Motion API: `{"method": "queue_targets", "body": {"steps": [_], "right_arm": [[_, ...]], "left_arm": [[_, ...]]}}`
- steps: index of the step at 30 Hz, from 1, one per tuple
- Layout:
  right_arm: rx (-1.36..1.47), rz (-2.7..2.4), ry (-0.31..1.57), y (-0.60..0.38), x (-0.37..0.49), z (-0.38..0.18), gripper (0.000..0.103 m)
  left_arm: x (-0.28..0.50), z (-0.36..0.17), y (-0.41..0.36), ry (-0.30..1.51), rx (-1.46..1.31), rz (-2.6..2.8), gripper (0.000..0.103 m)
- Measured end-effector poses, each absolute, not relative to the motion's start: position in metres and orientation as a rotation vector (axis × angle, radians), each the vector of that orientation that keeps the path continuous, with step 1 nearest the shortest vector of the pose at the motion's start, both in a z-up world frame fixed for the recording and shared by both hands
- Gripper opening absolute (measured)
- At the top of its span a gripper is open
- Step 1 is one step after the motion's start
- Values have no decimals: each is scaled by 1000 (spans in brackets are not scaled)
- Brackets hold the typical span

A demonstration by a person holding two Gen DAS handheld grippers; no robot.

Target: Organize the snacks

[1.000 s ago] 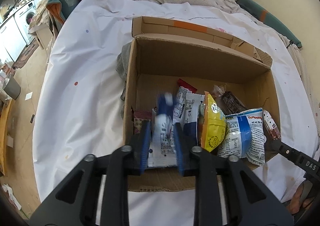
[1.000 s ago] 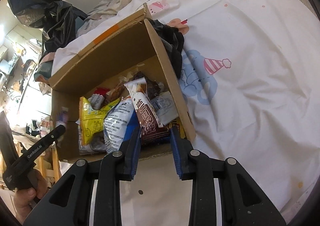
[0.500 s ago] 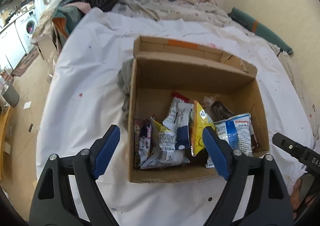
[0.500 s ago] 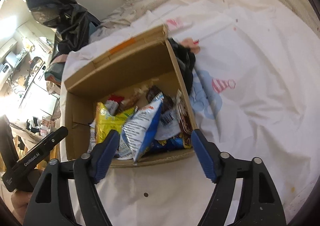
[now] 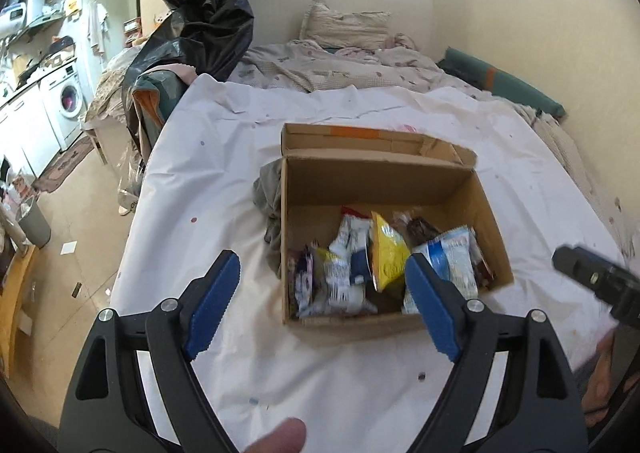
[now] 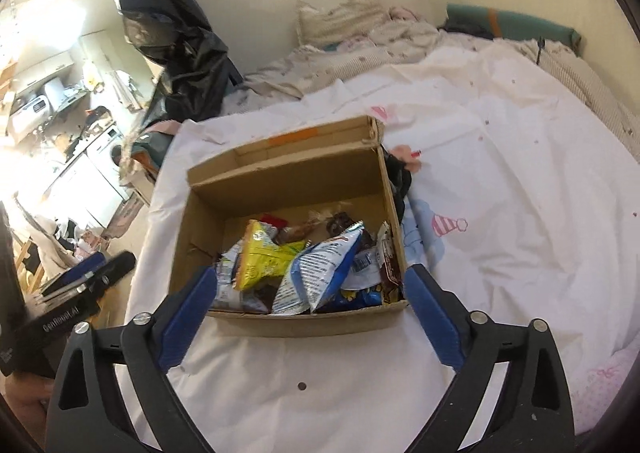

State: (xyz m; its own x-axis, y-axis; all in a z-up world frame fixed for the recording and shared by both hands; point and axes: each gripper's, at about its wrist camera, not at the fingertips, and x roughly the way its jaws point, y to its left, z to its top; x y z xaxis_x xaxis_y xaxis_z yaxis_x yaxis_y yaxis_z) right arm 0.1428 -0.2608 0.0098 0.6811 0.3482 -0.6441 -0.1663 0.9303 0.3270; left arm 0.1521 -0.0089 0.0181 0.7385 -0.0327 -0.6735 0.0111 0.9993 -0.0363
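Left tool [image 5: 324, 305] stands wide, blue pads spread, nothing between them and nothing touched; it hangs above the white sheet [image 5: 208, 189] in front of the cardboard box [image 5: 348, 323]. A fingertip [image 5: 280, 435] shows at the bottom edge of that view. Right tool [image 6: 306, 303] is wide too, its jaws opening at this moment, pads clear of the box and empty; its two fingers frame the box's near wall without touching it.

Between both tools and the box, the sheet lies bare except for a few small dots, so there is free room on the near side. The box sits open on the bed, near wall low, far flap [image 6: 304, 141] folded back. Inside, the snacks are heaped toward the near half: a yellow bag [image 6: 266, 259] standing in the middle, a blue and white bag [image 6: 320, 273] leaning beside it, a brown wrapper [image 6: 389, 261] against the right wall, small white packets [image 5: 344, 253] to the left. The far half of the box floor is open cardboard.

A dark cloth [image 5: 270, 205] is bunched against the box's left wall, another dark bundle [image 6: 400, 177] at its far right corner. To the right, open sheet with a party-hat print [image 6: 448, 224]. Beyond: rumpled bedding and a pillow [image 5: 344, 27] against the wall, a black plastic bag [image 5: 200, 13] to the left.
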Motion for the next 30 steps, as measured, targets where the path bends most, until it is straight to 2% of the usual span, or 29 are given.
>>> {"method": "queue_targets", "body": {"steps": [7,11,18,30], "right_arm": [[195,335,673,-254,108,21,101],[211,309,691,-255,96,13,102],[204,275,703,-249,83,0,102],[140,237,654,-236,86,-6,103]], "left_arm": [[110,25,5,720,-57,0,82],[89,25,11,702,-65,19,83],[74,17,19,669,-88,57,103],[81,6,6,674,-56,46,103]]}}
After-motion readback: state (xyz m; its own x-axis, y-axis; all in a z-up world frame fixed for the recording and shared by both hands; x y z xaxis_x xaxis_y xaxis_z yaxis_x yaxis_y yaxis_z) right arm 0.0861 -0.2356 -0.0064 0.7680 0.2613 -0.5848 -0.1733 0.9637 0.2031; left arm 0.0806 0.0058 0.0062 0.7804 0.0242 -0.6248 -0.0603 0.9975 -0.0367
